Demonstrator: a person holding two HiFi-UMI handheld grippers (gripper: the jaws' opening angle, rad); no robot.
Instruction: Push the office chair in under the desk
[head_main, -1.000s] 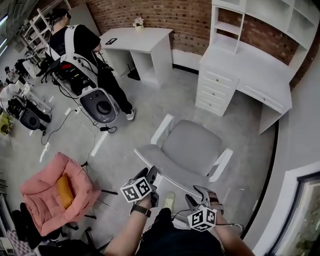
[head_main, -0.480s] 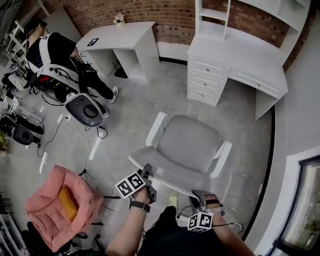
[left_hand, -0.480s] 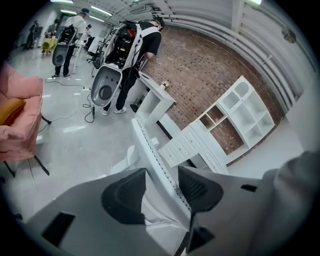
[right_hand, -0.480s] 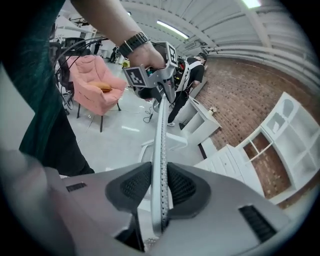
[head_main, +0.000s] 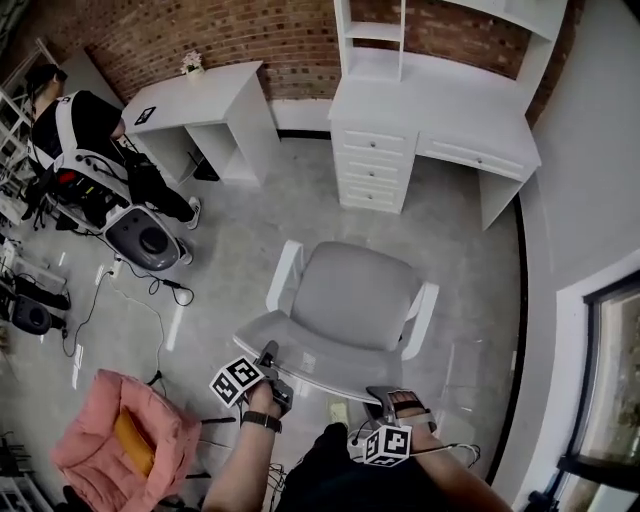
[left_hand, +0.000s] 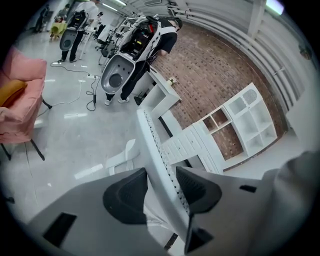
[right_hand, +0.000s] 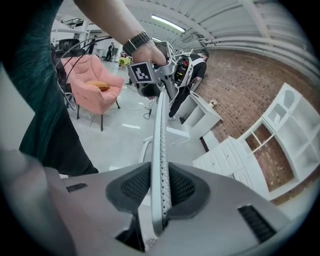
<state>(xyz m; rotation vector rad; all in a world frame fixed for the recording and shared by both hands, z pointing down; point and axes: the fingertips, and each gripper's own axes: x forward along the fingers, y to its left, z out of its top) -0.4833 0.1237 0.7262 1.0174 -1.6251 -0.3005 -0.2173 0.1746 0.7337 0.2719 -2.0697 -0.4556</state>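
Behind the office chair (head_main: 350, 295), you stand with both claws at the top rim of its backrest (head_main: 322, 366). Your right gripper (head_main: 386, 400) has just been closing and now pinches that rim between its pads. Your left gripper (head_main: 268, 352) has been closing too, but its jaws are apart, with the rim between them and the pads not clearly pressing on it.

The chair sits on the open floor, well apart from the desk (head_main: 440, 110), with its seat turned toward it. By my reading you are in the grasping step and the push has not begun.

Next, finish the left grip. Then drive both hands forward evenly, steering a little right so the seat enters the gap beside the drawers (head_main: 372, 170) and the armrests (head_main: 283, 272) clear them.
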